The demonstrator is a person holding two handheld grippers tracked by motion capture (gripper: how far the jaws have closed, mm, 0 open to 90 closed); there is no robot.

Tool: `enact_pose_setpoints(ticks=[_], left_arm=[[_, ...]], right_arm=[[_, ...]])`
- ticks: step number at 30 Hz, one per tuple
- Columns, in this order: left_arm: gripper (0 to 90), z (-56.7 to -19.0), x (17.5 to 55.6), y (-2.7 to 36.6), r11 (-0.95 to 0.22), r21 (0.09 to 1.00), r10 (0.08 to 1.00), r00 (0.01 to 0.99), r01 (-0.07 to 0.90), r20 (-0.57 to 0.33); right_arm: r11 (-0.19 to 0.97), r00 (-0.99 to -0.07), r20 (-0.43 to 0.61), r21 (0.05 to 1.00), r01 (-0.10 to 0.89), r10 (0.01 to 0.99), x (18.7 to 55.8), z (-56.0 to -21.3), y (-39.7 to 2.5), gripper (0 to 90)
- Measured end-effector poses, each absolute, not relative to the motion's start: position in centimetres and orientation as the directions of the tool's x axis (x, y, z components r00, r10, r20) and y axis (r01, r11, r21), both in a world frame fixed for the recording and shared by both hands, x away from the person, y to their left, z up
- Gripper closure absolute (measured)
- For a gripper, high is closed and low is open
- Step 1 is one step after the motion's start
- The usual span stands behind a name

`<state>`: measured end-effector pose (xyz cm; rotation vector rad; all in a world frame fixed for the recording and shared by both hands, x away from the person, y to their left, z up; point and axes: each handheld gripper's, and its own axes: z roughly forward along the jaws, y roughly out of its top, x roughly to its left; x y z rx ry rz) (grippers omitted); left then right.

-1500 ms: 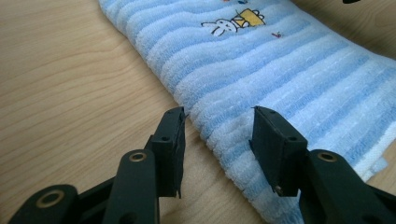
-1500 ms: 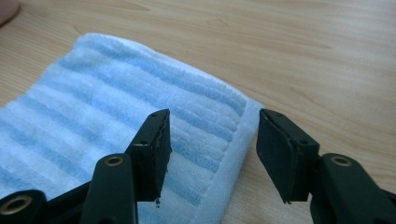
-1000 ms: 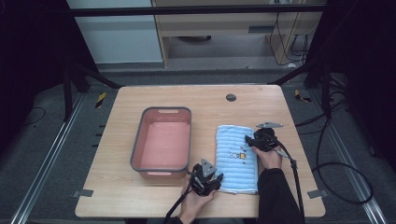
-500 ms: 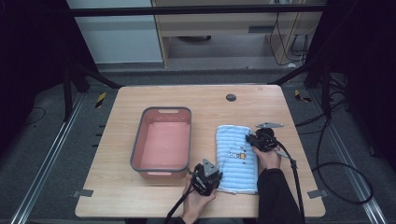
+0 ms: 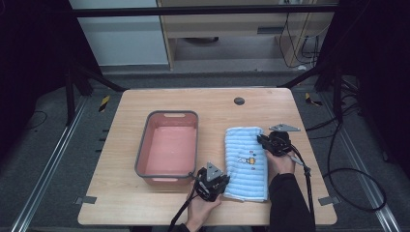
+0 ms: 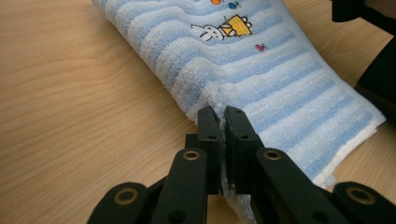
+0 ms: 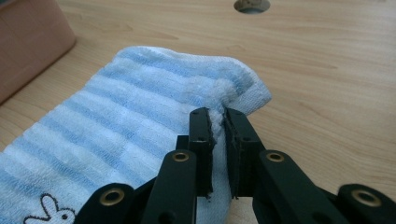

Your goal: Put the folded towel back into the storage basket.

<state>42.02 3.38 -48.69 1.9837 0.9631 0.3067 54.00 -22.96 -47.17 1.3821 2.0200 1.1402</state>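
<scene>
A blue-striped towel (image 5: pixel 246 162) lies folded on a wooden table (image 5: pixel 121 203), just to the right of a pink basin (image 5: pixel 168 147), with a gripper clamped on it at each end. From the high view the person's hands and the gripper bodies cover both grip points, so the jaws cannot be made out there. The left gripper (image 5: pixel 211 181) sits at the towel's near left corner, beside the basin's near right corner; the right gripper (image 5: pixel 275 141) sits at the towel's right edge near its far end. The left gripper view settles the matter for the left gripper (image 6: pixel 223 116): its jaws are pressed together on a pinch of the towel's (image 6: pixel 261 70) edge, the cloth running down between them. The right gripper view shows the right gripper (image 7: pixel 218 119) closed on a bunched fold by the towel's (image 7: pixel 140 107) far corner. A small rabbit motif, tiny from above, reads clearly in both gripper views. A round hole (image 7: pixel 252 4) in the table beyond the towel is cut off at the frame's top.
</scene>
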Motion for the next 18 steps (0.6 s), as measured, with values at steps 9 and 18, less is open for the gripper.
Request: enact_pose_setpoints(ticks=[9,18], left_arm=[[85.7,-46.9,41.8,3.8,-0.305,0.825,0.716,0.686,0.475,-0.131],[85.7,-45.5,41.5,4.4,-0.293,0.844,0.71,0.693,0.45,-0.123]], right_arm=[[0.153,-0.407,0.076,0.853,0.5,0.91,53.2,-45.0,-22.9,82.0],[0.148,-0.409,0.065,0.871,0.468,0.91,52.6,-43.2,-22.7,82.1]])
